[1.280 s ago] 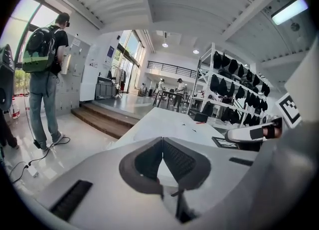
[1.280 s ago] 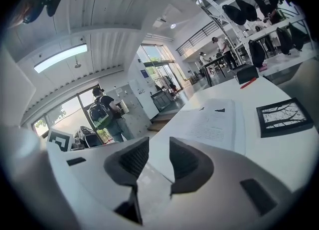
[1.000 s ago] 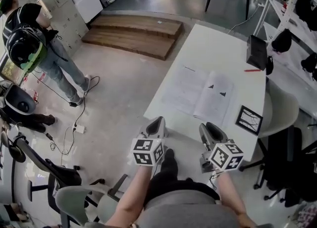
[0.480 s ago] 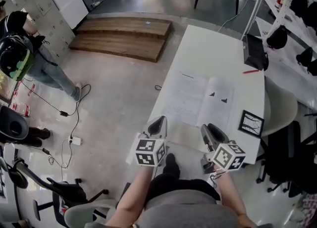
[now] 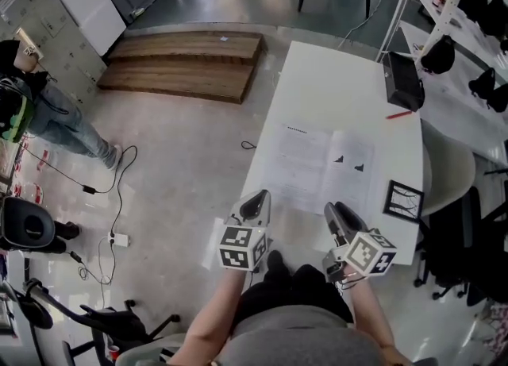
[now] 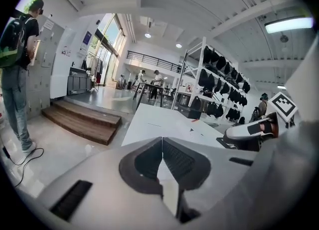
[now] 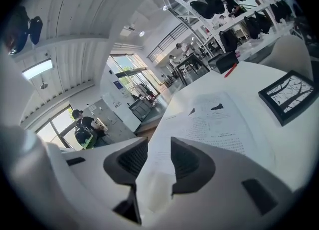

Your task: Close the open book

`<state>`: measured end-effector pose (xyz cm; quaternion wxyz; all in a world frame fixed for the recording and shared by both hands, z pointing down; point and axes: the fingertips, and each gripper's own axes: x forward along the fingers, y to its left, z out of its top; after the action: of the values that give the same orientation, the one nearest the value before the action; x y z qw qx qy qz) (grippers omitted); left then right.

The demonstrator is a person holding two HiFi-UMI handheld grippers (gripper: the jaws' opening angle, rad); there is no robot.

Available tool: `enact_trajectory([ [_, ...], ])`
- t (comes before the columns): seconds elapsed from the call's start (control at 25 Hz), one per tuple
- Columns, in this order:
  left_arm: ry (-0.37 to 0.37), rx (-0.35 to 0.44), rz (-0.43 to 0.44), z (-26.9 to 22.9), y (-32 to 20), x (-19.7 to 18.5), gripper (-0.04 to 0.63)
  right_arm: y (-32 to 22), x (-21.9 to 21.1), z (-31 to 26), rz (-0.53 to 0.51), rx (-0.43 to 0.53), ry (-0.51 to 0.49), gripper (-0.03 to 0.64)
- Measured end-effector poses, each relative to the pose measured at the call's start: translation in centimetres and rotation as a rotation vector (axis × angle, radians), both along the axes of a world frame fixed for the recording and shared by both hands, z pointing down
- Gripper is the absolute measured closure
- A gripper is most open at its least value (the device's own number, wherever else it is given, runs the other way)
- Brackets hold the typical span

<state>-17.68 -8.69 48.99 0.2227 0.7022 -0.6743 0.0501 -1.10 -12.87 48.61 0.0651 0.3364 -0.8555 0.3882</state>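
Head view, looking steeply down: a long white worktop [image 5: 341,71] runs away from the person. The book [image 5: 321,167] lies on it, open flat with both pages facing up and its spine running away from the viewer. The left page reaches close to the worktop's left edge. Just right of the book sits a small framed picture [image 5: 403,199]. Farther off lie a red pen [image 5: 399,114] and a black box [image 5: 402,78].

The person holds both claws at the worktop's near end, short of the book. The left claw [image 5: 255,201] points toward the book's near left corner, near it but apart. In the left gripper view its jaws meet at the tips, with nothing between them. The right claw [image 5: 339,213] points at the near edge of the right page. In the right gripper view its jaws stand apart with a clear gap. They have just been opening, and nothing is between them; only the printed page shows beyond. Whether its tips hang over the page edge or stop just short is hard to judge from above.

Nothing of the task is done yet. Neither page is lifted, nothing is gripped, and the book is fully open. By my reading, all of it remains: get a claw under one half, swing that half over the spine, and lay it on the other half so the book rests shut.
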Motion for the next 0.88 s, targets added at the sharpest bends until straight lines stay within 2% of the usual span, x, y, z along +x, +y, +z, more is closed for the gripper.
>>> enact_trajectory([
  [0.52, -0.012, -0.044, 0.039, 1.0, -3.6, 1.9, 0.588, -3.2, 3.0, -0.1, 0.064, -0.046, -0.058, 0.466],
  [0.88, -0.024, -0.083, 0.123, 2.3, -6.4, 5.1, 0.588, -4.1, 6.2, 1.0, 0.152, -0.115, -0.118, 0.468],
])
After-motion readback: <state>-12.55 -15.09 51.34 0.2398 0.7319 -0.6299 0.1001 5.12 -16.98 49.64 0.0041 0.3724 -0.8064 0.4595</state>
